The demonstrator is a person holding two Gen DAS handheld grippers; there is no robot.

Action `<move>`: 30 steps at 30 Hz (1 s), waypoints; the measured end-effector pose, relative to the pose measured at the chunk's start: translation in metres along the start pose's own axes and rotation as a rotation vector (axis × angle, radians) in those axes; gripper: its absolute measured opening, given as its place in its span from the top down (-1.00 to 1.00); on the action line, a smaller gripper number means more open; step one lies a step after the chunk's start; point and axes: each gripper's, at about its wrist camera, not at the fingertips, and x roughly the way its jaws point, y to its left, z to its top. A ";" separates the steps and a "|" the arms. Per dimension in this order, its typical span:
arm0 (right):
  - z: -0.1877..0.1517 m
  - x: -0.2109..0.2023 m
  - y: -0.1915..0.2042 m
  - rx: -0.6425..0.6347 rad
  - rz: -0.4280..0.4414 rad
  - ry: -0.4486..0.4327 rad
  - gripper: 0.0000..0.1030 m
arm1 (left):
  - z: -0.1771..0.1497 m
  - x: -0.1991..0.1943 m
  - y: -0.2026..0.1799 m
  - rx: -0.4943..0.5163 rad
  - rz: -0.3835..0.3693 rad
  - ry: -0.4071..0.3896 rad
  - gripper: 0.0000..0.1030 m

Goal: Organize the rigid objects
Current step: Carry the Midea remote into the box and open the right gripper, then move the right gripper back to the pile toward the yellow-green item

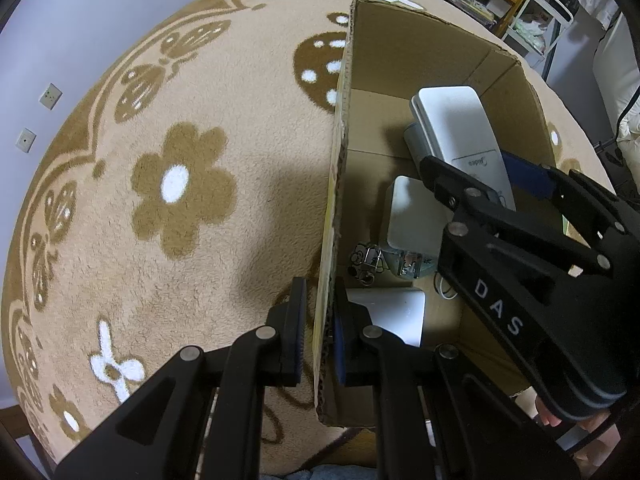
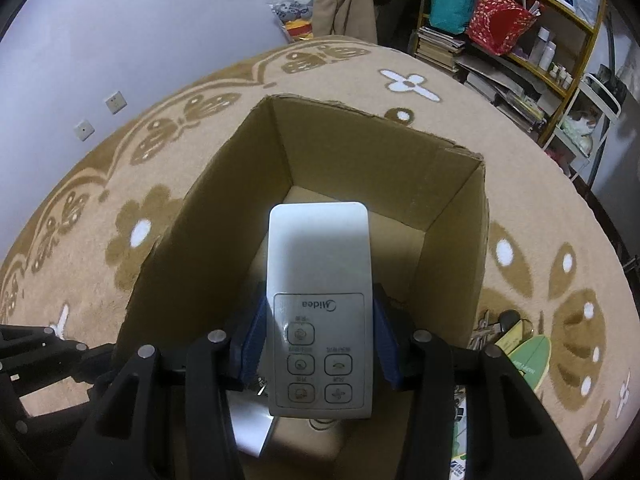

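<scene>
Two tongs: left tongs (image 1: 318, 338) pinch the corrugated cardboard box (image 1: 340, 168) wall; right tongs (image 2: 319, 346) clamp a smooth white remote (image 2: 320, 280).

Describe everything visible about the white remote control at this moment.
The white remote control is a slim, rounded plastic slab printed with the Midea name and five outlined buttons on its lower half. The right tool is shut on its long edges, blue pads pressing both sides. It hangs tilted, far end downward, inside the open cardboard box, above other white items there.
</scene>
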 end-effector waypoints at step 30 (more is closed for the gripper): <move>-0.044 -0.072 -0.101 0.310 -0.080 -0.187 -0.83 | 0.001 0.001 0.003 -0.013 -0.016 0.009 0.76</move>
